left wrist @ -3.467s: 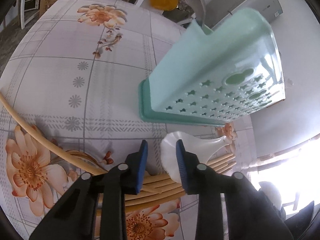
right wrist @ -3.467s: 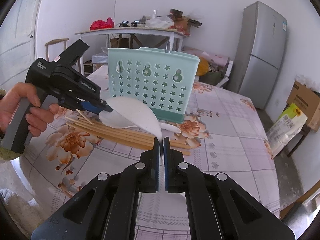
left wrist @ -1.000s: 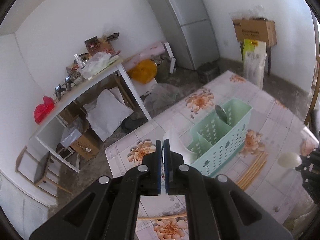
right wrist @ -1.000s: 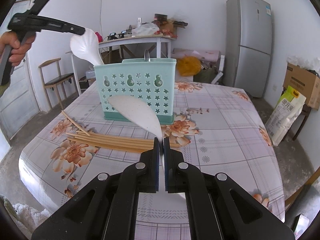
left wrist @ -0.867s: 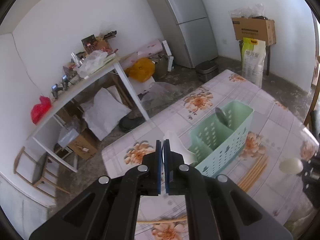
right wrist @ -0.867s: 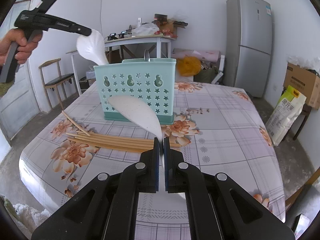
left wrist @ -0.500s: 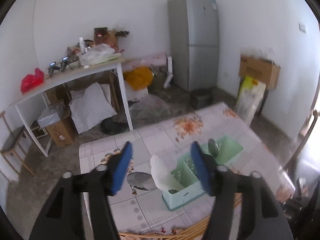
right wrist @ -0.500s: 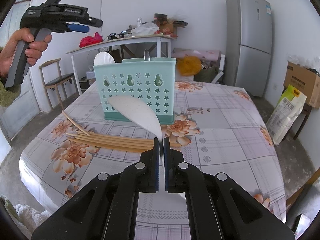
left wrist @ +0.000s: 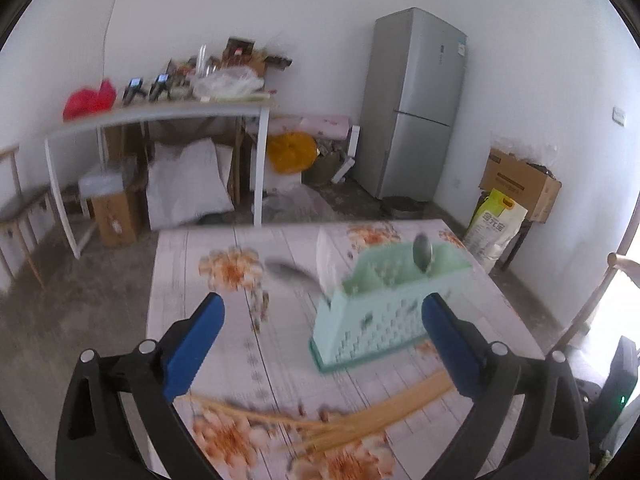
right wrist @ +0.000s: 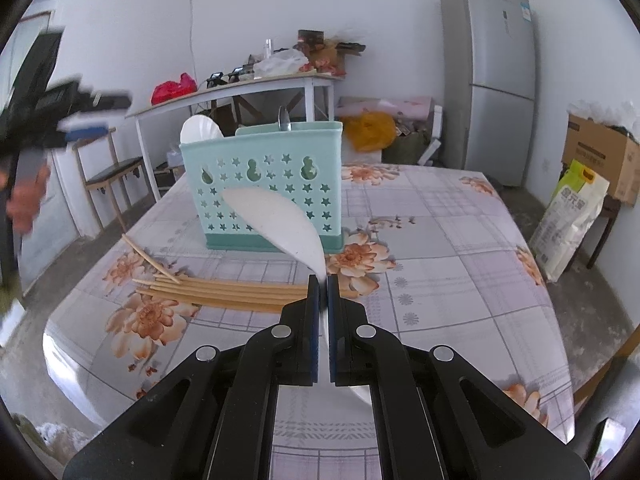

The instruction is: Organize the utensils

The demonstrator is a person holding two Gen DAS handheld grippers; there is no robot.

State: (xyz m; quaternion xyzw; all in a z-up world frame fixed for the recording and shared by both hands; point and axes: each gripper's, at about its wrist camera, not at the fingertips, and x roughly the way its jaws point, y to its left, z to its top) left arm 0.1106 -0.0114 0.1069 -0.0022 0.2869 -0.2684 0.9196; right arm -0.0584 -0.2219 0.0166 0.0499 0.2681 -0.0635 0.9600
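Above the caddy (right wrist: 264, 184), the left gripper (left wrist: 322, 344) was opening, empty; one white spoon (right wrist: 200, 130) stood inside. Right gripper (right wrist: 323, 292) clamped another white spoon (right wrist: 276, 220), which probably needed lifting over the rim next

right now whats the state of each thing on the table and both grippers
left gripper: fingers opening, nothing between them
right gripper: shut on a white spoon
second white spoon: standing in the caddy
caddy: upright on the table
metal spoon: standing in the caddy
chopsticks: lying loose on the table
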